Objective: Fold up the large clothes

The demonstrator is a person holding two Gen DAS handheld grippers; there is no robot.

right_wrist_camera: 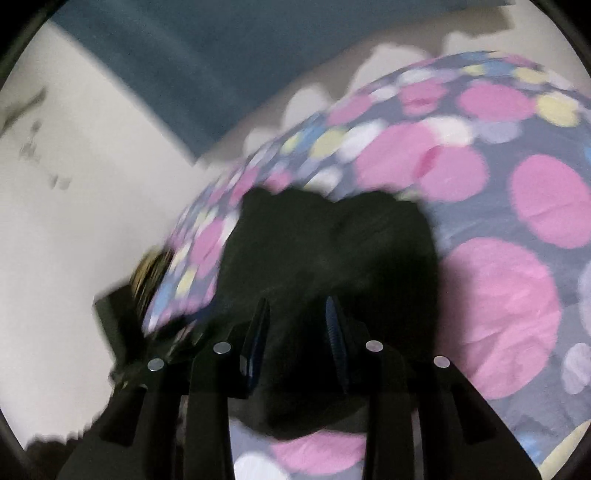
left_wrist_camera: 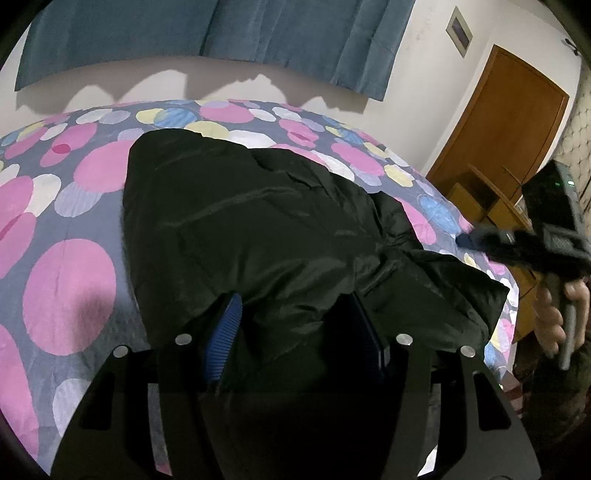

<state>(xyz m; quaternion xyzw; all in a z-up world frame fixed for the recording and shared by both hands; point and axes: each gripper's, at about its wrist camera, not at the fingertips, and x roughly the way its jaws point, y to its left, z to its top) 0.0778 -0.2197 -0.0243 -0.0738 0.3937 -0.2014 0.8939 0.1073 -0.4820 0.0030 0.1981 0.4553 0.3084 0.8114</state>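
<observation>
A large black puffy jacket (left_wrist_camera: 240, 221) lies bunched on the bed, partly folded over itself. In the left wrist view my left gripper (left_wrist_camera: 295, 306) is at its near edge, and thick fabric fills the gap between the blue pads (left_wrist_camera: 225, 332), which press on it. My right gripper (left_wrist_camera: 469, 240) hangs blurred in the air past the bed's right edge, held by a hand (left_wrist_camera: 554, 317), with no cloth on it. In the blurred right wrist view its fingers (right_wrist_camera: 334, 332) stand apart above the jacket (right_wrist_camera: 332, 251), with nothing pinched between them.
The bed carries a grey cover with pink, yellow and blue circles (left_wrist_camera: 66, 288) (right_wrist_camera: 498, 314). Blue curtains (left_wrist_camera: 221, 29) hang on the far wall. A brown door (left_wrist_camera: 498, 129) and a wooden stand (left_wrist_camera: 487, 199) are beside the bed on the right.
</observation>
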